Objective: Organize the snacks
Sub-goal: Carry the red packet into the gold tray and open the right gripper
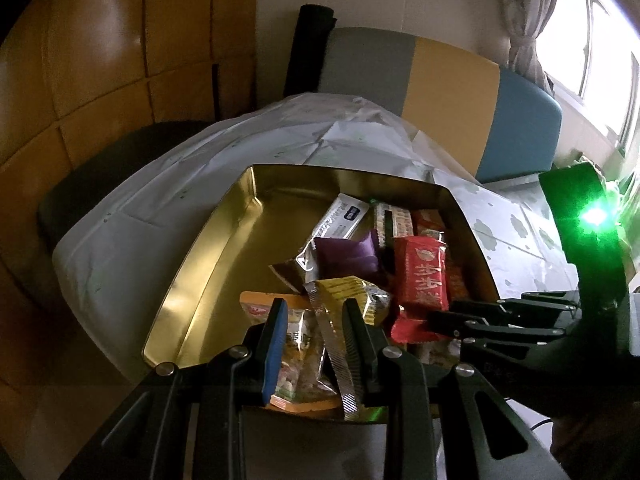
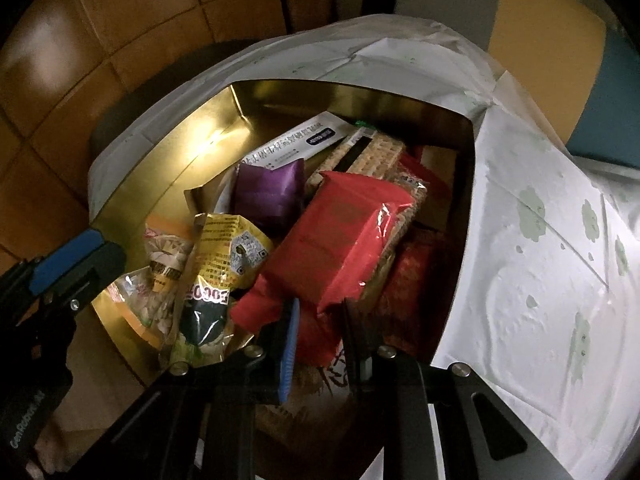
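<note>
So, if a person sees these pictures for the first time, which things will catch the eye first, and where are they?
First comes the gold tin tray on the white cloth, with bright snack packets heaped in its right half and its left half bare. The big red packet lies on top of the heap, with the purple packet behind it. In the left wrist view, a green light glares at the right edge.

gold tins: 1 is counted (image 1: 208, 248) | red packets: 2 are seen, largest (image 2: 340, 236) at 3 o'clock of tin | purple packets: 1 (image 2: 268, 192) | yellow packets: 1 (image 2: 228, 248) | white sachets: 1 (image 2: 296, 144) at 12 o'clock | grippers: 2 (image 1: 316, 320) (image 2: 320, 316)
</note>
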A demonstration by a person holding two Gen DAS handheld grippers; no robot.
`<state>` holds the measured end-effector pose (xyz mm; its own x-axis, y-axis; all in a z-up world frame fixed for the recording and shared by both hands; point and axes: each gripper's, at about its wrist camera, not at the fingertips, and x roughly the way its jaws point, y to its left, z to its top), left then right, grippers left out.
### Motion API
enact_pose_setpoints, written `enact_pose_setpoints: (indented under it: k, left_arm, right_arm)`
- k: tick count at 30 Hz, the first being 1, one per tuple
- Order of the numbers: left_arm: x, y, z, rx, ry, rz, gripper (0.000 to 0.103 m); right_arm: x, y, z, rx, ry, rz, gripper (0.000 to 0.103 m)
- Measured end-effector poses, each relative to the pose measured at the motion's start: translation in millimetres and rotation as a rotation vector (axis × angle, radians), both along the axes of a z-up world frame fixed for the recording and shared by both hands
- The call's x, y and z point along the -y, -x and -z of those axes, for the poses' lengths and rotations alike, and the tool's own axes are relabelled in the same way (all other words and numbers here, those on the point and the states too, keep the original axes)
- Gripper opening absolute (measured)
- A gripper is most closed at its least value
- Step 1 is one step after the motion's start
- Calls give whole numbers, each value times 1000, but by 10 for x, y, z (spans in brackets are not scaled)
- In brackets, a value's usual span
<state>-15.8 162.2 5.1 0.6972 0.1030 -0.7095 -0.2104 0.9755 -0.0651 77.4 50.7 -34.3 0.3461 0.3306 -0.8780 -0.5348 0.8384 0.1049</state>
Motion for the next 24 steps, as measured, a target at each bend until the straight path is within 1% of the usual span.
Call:
enact_pose_setpoints:
  k: [8,14,19,24]
  left_arm:
    - [38,23,-6,3,-7,-1,29]
    - [55,49,-19,5,-11,3,32]
    - [69,84,-36,10,-16,4,34]
    - [103,108,-44,11,-20,12,34]
  right_arm:
    - [111,194,-61,8,-22,-16,21]
    - [25,293,4,23,37,-57,22]
    - [60,300,-15,23,27,-44,22]
    - [131,405,-87,64,7,-16,22]
